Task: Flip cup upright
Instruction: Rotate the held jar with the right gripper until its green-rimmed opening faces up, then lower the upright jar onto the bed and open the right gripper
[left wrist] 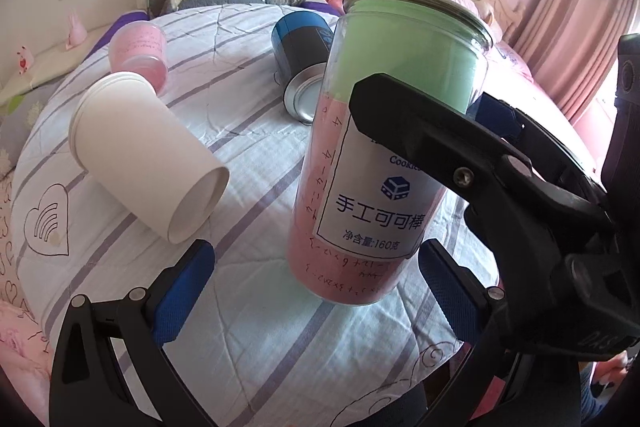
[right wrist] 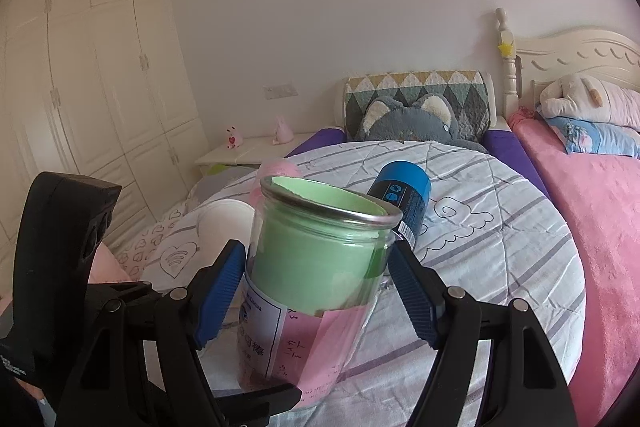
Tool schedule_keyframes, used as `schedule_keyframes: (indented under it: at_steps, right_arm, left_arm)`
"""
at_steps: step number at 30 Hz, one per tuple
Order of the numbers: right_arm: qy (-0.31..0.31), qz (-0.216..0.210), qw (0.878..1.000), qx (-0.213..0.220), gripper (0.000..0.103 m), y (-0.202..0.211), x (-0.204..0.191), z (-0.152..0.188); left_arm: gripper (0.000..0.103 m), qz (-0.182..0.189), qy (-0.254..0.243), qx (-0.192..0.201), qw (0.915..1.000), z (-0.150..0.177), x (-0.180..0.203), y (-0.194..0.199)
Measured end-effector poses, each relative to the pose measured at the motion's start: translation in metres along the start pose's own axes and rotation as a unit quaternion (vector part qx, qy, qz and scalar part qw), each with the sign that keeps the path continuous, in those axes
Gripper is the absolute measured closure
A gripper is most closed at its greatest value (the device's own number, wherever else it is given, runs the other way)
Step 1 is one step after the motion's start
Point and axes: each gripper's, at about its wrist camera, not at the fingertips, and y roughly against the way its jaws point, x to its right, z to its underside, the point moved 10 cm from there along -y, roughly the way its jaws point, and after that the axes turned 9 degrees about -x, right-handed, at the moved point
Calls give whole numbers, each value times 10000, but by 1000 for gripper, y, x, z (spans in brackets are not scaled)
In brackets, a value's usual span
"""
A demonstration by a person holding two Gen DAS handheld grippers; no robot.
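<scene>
A clear plastic cup (left wrist: 372, 147) lined with green and pink paper and a white label stands nearly upright, mouth up, on the striped cloth. My right gripper (right wrist: 316, 279) is shut on the cup (right wrist: 316, 267) near its green upper part, blue pads on both sides; the gripper also shows in the left wrist view (left wrist: 424, 103). My left gripper (left wrist: 316, 291) is open, its blue pads either side of the cup's base without touching it.
A white paper cup (left wrist: 140, 155) lies on its side at left. A pink cup (left wrist: 140, 51) and a blue can (left wrist: 304, 63) lie behind. The round table (right wrist: 500, 267) is cloth-covered. A pink bed (right wrist: 600, 207) is at the right, a wardrobe (right wrist: 80, 87) at the left.
</scene>
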Motion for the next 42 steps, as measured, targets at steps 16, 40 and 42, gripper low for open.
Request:
schedule_keyframes:
  at_steps: [16,40,42]
  right_arm:
    - [641,730,9944,413,28,1,12,-16]
    - [966,325,9947,164,28,-9,-20,-10]
    - [948,262,9951,143,28,-9,-21,-9]
  left_arm:
    - [0,-434,338,429,9976,-27,-10,-20]
    - [0,-511,268,329,9978,-2,-21,4]
    - [0,-492,288,318,9979,1,-21,7]
